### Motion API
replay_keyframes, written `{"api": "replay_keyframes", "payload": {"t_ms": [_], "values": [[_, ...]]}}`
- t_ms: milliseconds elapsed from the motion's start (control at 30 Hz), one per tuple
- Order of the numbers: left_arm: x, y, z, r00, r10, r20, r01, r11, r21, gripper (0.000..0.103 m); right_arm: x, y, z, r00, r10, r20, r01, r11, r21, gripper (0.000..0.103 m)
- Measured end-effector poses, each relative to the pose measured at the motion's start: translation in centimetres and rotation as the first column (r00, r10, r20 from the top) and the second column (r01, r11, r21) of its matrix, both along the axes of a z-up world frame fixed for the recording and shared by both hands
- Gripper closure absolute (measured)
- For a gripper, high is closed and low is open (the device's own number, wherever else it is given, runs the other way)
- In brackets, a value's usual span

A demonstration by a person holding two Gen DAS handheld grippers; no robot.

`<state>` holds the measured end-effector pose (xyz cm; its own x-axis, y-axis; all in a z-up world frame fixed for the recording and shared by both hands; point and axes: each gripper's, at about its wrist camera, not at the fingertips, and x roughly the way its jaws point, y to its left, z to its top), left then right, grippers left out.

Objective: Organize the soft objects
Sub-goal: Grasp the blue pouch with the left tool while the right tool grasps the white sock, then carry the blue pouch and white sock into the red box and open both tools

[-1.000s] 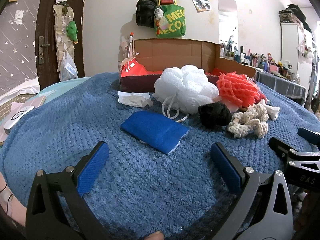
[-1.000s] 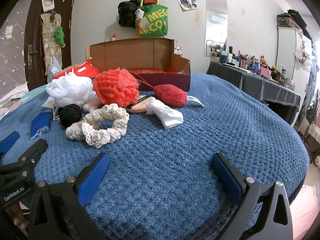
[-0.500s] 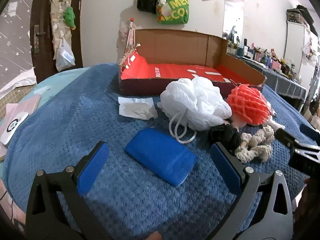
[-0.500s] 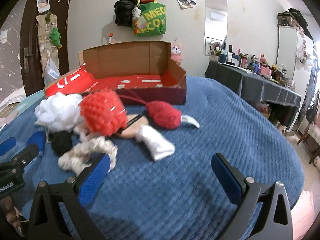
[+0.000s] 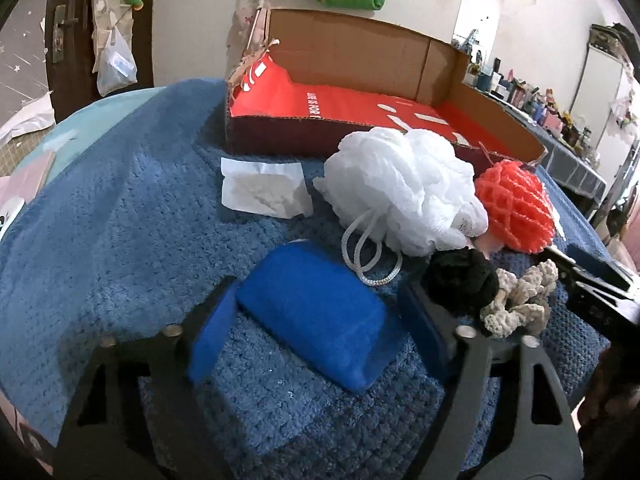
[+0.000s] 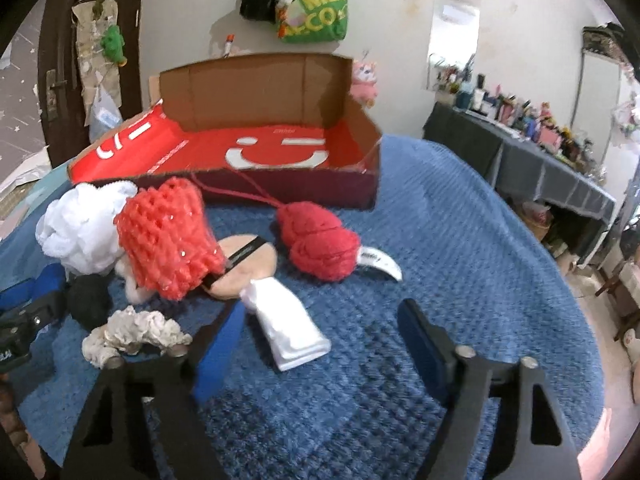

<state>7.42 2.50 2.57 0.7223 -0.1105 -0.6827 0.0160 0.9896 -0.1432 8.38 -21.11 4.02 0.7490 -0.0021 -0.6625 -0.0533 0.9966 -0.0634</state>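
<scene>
My left gripper is open, its blue pads on either side of a blue sponge lying on the blue blanket. Beyond it lie a white mesh pouf, an orange-red mesh pouf, a black scrunchie and a cream knitted scrunchie. My right gripper is open above a white folded cloth. A red yarn ball and a beige round pad lie beyond it. An open cardboard box with a red floor stands behind the items.
A white paper packet lies left of the white pouf. The red-lined box sits at the far side of the blanket. A dark-covered table with bottles stands at the right. The door is at the back left.
Both grippers have moved forward and tilted down. The left one now straddles the blue sponge; the right one has come over the white cloth. Both jaws have narrowed somewhat.
</scene>
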Motion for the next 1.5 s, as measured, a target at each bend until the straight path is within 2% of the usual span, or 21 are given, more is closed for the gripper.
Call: {"api": "replay_keyframes", "payload": {"t_ms": [33,100,133,233,467,733,967,1200,1367,1500], "values": [[0.1,0.1,0.1,1.000,-0.004,-0.001,0.004,1.000,-0.003,0.034,0.1,0.0,-0.2,1.000,0.015,-0.010,-0.014,1.000,0.011,0.043],[0.0,0.2,0.3,1.000,-0.018,0.004,0.019,1.000,-0.018,0.043,0.3,-0.1,-0.7,0.998,0.048,-0.033,-0.047,0.998,0.047,0.069],[-0.1,0.2,0.4,1.000,-0.022,0.005,0.022,1.000,-0.023,0.044,0.2,-0.1,-0.8,0.997,0.060,-0.039,-0.057,0.996,0.064,0.074],[-0.3,0.3,0.8,0.999,-0.035,0.014,0.035,0.999,-0.020,0.046,-0.2,-0.2,-0.6,0.998,0.064,-0.021,-0.063,0.996,0.064,0.081],[-0.8,0.1,1.8,0.998,-0.046,0.038,0.046,0.999,-0.009,0.047,-1.0,-0.2,1.3,0.997,0.058,0.042,-0.060,0.997,0.053,0.081],[-1.1,0.2,2.5,0.997,-0.052,0.051,0.052,0.999,0.002,0.047,-0.7,-0.3,1.4,0.998,0.055,0.037,-0.058,0.996,0.066,0.081],[-0.6,0.5,5.2,0.992,-0.062,0.113,0.059,0.998,0.027,0.047,-0.3,-0.1,3.0,0.995,0.070,0.076,-0.075,0.995,0.061,0.081],[3.7,0.3,8.8,0.978,-0.109,0.176,0.100,0.993,0.062,0.047,2.6,0.9,6.2,0.984,0.113,0.139,-0.119,0.992,0.032,0.081],[8.8,-0.4,9.3,0.978,-0.157,0.138,0.146,0.986,0.085,0.047,7.4,1.6,7.1,0.982,0.144,0.121,-0.145,0.989,0.002,0.081],[13.1,-0.8,8.2,0.982,-0.175,0.067,0.168,0.980,0.106,0.047,11.5,2.4,6.6,0.984,0.167,0.060,-0.165,0.986,-0.034,0.081]]}}
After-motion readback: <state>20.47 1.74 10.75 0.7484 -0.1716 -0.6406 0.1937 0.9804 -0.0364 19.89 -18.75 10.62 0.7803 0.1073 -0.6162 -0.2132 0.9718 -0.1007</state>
